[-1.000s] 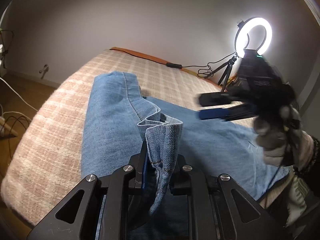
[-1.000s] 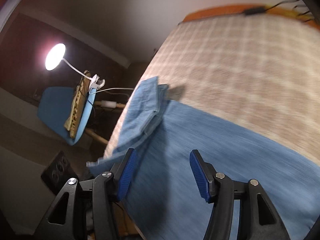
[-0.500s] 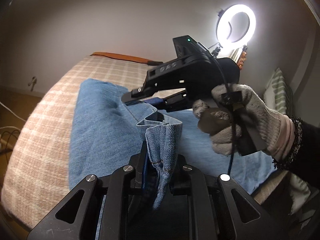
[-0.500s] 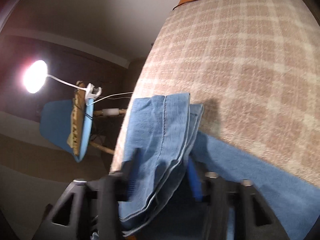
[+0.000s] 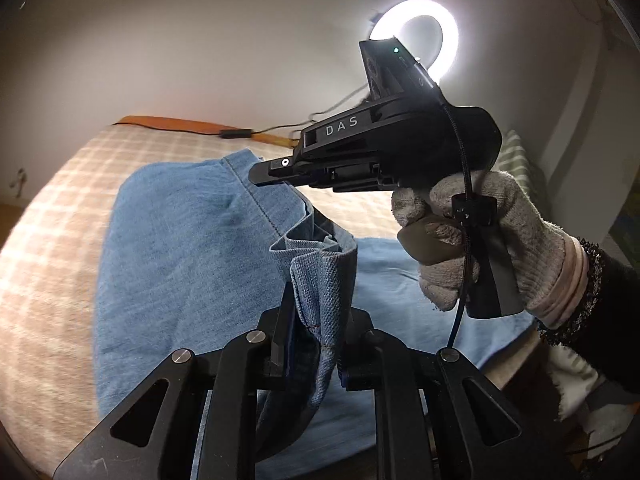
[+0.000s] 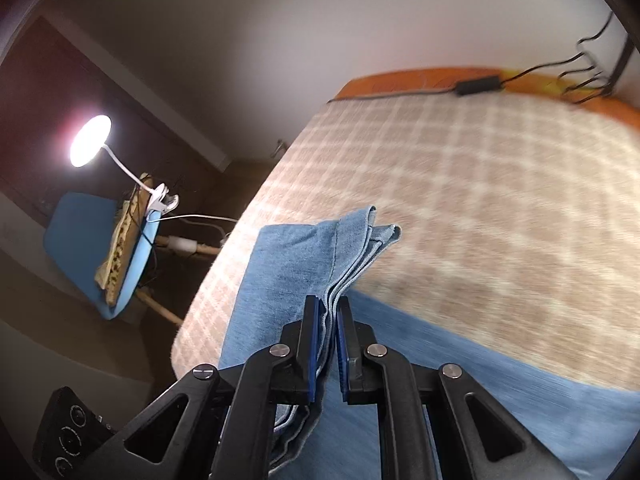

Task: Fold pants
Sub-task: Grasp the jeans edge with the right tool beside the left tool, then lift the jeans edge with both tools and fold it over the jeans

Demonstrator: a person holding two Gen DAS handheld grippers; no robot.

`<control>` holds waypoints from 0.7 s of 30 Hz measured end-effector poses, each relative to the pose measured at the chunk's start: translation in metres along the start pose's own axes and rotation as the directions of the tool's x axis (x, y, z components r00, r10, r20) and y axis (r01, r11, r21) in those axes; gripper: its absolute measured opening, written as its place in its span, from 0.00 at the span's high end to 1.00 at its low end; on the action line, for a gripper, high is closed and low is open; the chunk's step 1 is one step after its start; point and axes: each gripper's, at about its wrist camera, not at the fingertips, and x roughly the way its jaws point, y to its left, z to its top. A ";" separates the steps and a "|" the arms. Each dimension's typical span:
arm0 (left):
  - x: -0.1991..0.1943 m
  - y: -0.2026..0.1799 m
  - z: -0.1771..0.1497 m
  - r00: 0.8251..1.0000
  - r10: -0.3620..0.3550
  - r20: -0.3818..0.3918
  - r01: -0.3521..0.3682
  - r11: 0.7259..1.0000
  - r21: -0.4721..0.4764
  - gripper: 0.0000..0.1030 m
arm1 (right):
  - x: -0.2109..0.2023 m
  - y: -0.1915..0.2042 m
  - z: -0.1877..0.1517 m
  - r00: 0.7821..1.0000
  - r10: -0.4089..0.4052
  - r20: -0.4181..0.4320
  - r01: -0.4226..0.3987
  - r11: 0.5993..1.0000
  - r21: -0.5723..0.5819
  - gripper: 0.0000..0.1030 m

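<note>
Pants (image 5: 180, 264) lie on the bed (image 5: 52, 240), hem corners raised. Left gripper (image 5: 316, 344) jaws clamp denim; right gripper (image 6: 328, 344) jaws are closing on layered denim. The fold seems just begun.

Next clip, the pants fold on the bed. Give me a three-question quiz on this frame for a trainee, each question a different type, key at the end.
1. True or false: the left gripper is clamped on a bunched edge of the jeans.
2. What lies between the right gripper pads? A) a black cable B) stacked denim layers C) nothing
3. Fill in: the jeans lie on a ____-patterned blanket.

Key: 1 true; 2 B; 3 plaid (checked).
</note>
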 end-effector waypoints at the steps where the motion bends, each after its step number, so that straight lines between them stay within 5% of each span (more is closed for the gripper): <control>1: 0.002 -0.004 0.000 1.000 -0.009 -0.003 0.009 1.000 0.004 0.87 | -0.004 -0.001 -0.001 1.000 -0.009 0.006 0.009 1.000 0.003 0.94; 21: 0.065 -0.094 0.019 0.976 -0.187 -0.111 0.199 0.973 0.115 0.87 | -0.120 -0.074 -0.039 0.973 -0.197 0.124 0.190 0.980 0.062 0.95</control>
